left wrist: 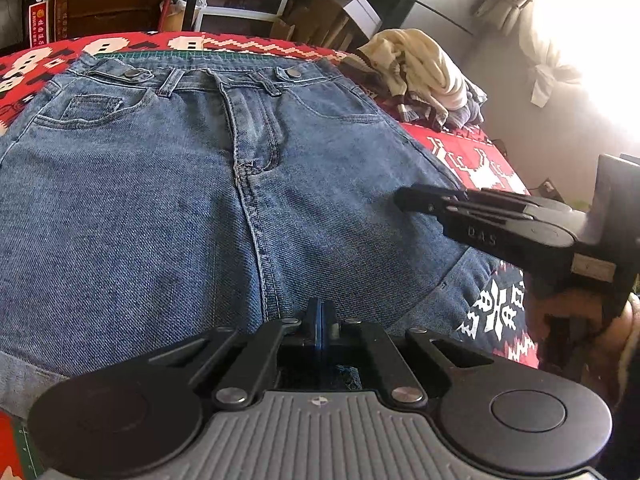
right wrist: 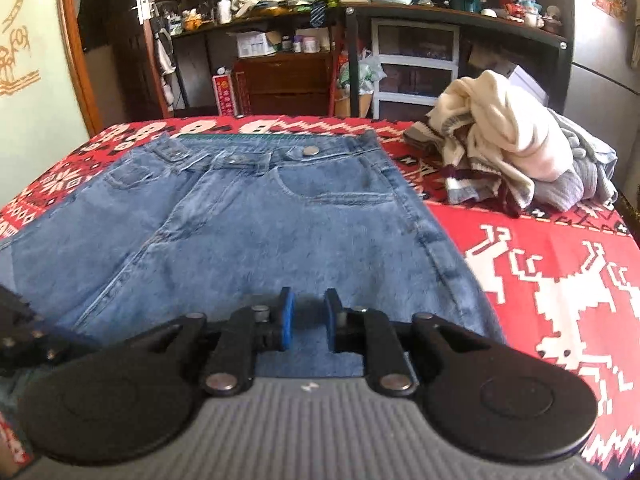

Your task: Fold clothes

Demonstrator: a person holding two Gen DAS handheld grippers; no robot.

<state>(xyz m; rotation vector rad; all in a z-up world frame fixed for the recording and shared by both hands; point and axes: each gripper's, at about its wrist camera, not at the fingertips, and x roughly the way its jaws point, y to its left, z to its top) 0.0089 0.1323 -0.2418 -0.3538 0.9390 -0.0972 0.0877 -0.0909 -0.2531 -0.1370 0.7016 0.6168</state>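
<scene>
Blue denim shorts [left wrist: 160,200] lie flat, front side up, on a red patterned blanket [left wrist: 480,168], waistband at the far side. My left gripper [left wrist: 320,318] sits at the near hem by the crotch seam, blue pads pressed together with a scrap of denim showing just behind them. In the right wrist view the shorts [right wrist: 260,220] fill the middle, and my right gripper [right wrist: 308,320] hovers open over the right leg's near hem, denim visible in the gap. From the left wrist view the right gripper [left wrist: 400,200] reaches in from the right, above the right leg.
A heap of cream and grey clothes [right wrist: 512,148] lies on the blanket [right wrist: 560,280] at the far right, also seen as a pile [left wrist: 420,76]. A green cutting mat edge [left wrist: 200,55] peeks out beyond the waistband. Shelves and drawers stand behind the table.
</scene>
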